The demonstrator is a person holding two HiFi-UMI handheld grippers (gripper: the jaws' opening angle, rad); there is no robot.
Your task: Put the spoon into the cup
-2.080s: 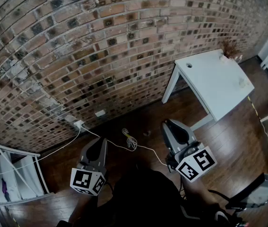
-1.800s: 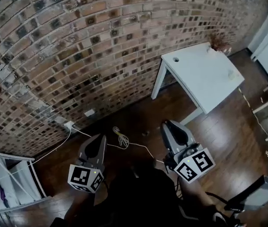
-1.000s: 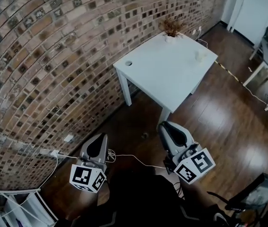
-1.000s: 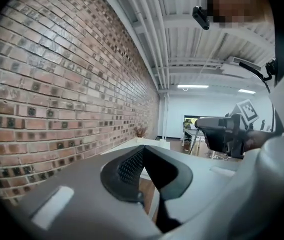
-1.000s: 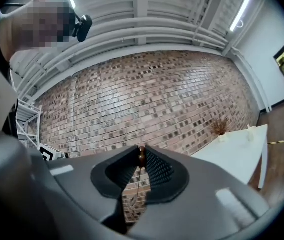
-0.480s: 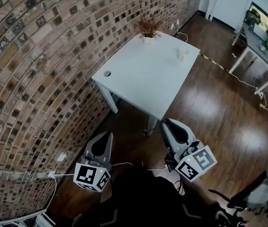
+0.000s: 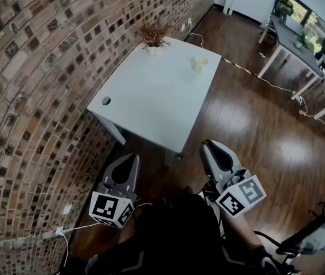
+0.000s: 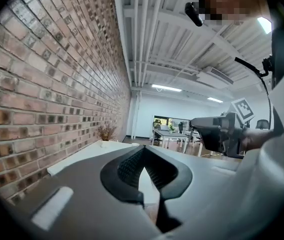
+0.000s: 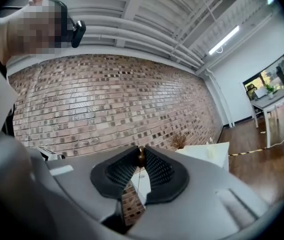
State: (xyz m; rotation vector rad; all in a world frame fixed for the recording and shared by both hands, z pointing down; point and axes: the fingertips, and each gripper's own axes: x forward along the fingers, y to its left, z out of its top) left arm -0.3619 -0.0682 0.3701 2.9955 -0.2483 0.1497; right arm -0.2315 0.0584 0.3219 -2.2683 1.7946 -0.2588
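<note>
**Spoon in the grip, cup well ahead: the approach step**

Spoon [image 9: 140, 155], a thin utensil seen edge-on with a brownish end, stands between the jaws of the right gripper [image 7: 211, 148]. The jaws are narrowly parted, and their ribbed pads close on the thin handle near the tips. That the thing is the spoon is a judgement, since so little of it shows. The left gripper [image 8: 144, 151] has its tips together with nothing between them.

The small cream-coloured cup [image 7: 199, 63] stands upright, well ahead of the right gripper on the far part of the white rectangular table [image 7: 151, 102]. A dried brown plant in a white pot [image 7: 152, 39] sits to the cup's left, near the red-brown brick wall [image 7: 36, 67]. Both grippers hang over the dark wooden floor [image 7: 254, 125], short of the table's near edge.

The step in hand is judged to be the approach: the spoon is picked up, and insertion has not begun.

The next move calls for:
- bringing the right gripper over the cup's mouth;
- tilting the spoon down into the cup;
- parting the jaws only once the spoon's end is inside the rim.
</note>
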